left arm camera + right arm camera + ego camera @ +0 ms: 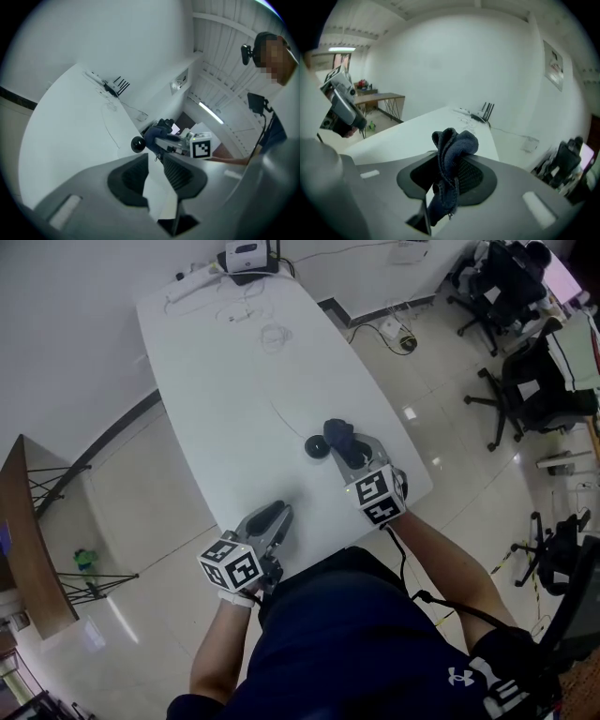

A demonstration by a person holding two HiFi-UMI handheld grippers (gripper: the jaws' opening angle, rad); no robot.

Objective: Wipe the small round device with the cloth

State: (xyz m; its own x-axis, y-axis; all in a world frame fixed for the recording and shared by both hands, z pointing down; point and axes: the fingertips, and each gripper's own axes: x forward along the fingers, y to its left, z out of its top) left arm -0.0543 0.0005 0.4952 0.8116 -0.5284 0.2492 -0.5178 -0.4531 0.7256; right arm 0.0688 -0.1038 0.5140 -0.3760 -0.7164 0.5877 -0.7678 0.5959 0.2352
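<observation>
The small round black device lies on the white table, and in the left gripper view the device shows just beyond the jaws. My right gripper is shut on a bunched dark blue cloth, held just right of the device. In the right gripper view the cloth hangs between the pads of the right gripper. My left gripper rests near the table's near edge, left of the device, shut and empty. The left gripper points toward the cloth.
A black router, a power strip and thin cables lie at the table's far end. Office chairs stand on the floor to the right. A wooden table stands at the left.
</observation>
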